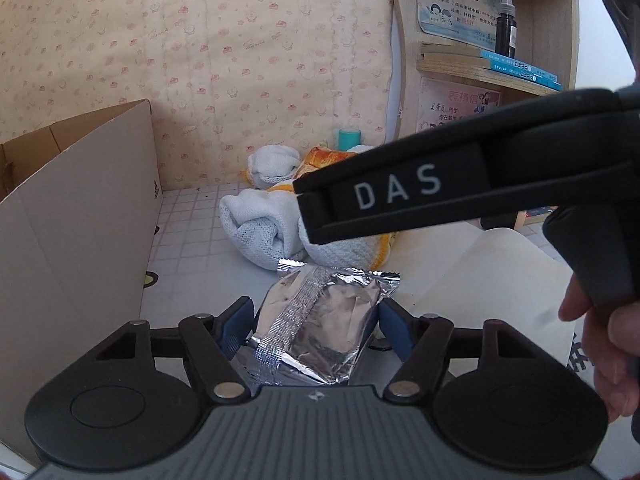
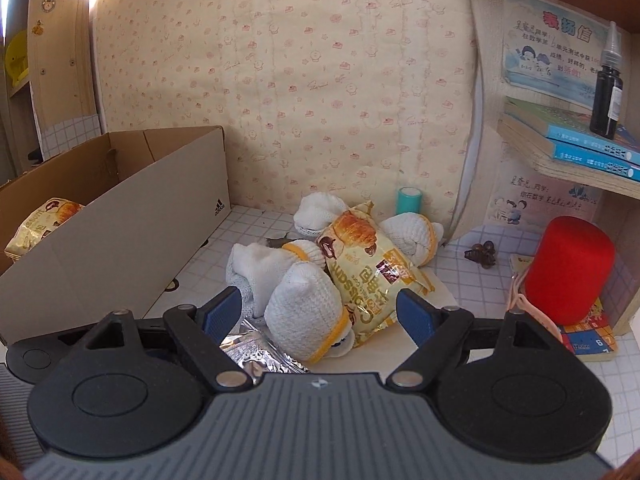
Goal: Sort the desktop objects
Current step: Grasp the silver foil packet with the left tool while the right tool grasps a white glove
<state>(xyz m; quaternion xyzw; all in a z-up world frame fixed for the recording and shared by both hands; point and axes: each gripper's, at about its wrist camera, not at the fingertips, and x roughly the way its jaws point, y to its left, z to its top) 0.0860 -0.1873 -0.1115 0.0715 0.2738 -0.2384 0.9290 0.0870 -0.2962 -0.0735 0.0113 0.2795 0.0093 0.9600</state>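
Note:
My left gripper [image 1: 316, 326] is shut on a silver foil snack packet [image 1: 320, 320], its blue pads pressing both sides. The packet also shows low in the right wrist view [image 2: 256, 354]. My right gripper [image 2: 320, 310] is open and empty, hovering over a pile of white knitted gloves [image 2: 304, 312] and a yellow croissant packet [image 2: 360, 264]. The right gripper's black body [image 1: 440, 184] crosses the left wrist view above the gloves [image 1: 260, 224]. An open cardboard box [image 2: 132, 208] stands at the left with another croissant packet [image 2: 40, 220] inside.
A cream bag [image 1: 500, 272] lies on the right of the tiled desk [image 1: 192, 232]. A teal roll [image 2: 408, 200] stands by the back wall. A red cylinder [image 2: 568, 268], books and a dark bottle [image 2: 608, 96] are in the shelf unit at the right.

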